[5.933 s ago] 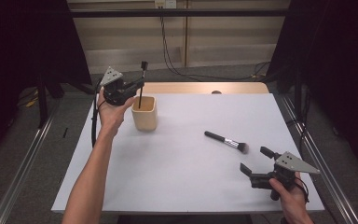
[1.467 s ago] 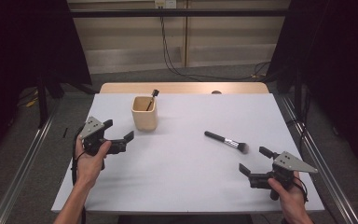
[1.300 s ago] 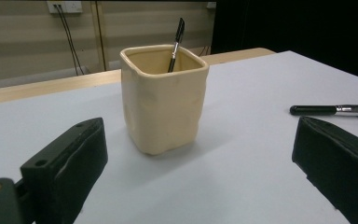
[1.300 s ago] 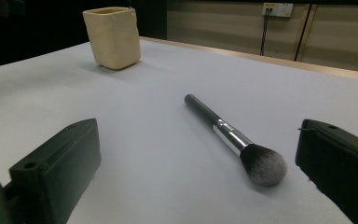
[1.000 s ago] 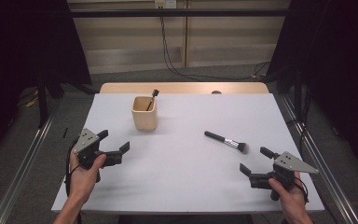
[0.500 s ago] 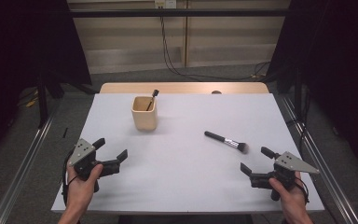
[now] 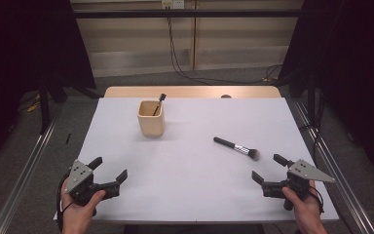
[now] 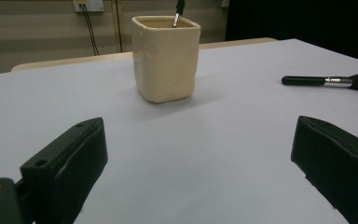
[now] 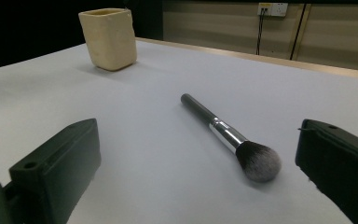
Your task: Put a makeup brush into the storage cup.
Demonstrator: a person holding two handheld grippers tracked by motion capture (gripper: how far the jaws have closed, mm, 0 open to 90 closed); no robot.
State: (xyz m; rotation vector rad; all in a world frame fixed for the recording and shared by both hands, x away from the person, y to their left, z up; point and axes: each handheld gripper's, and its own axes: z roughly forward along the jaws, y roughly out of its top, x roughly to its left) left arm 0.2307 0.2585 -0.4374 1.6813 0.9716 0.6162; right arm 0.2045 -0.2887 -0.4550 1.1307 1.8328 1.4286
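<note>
Makeup brush (image 9: 228, 137) lies loose; right claw (image 9: 200, 186) wide open, empty.

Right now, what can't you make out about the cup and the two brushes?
- Brush in the cup: its head is hidden by the cup wall in the high view and both gripper views.
- That brush's tip: cut off by the top edge, left gripper view.
- Loose brush: handle lettering too small.

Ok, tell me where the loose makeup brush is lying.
The makeup brush lies flat on the white table, right of the cream cup, just ahead of the right hand-held gripper, bristles pointing toward it.
</note>
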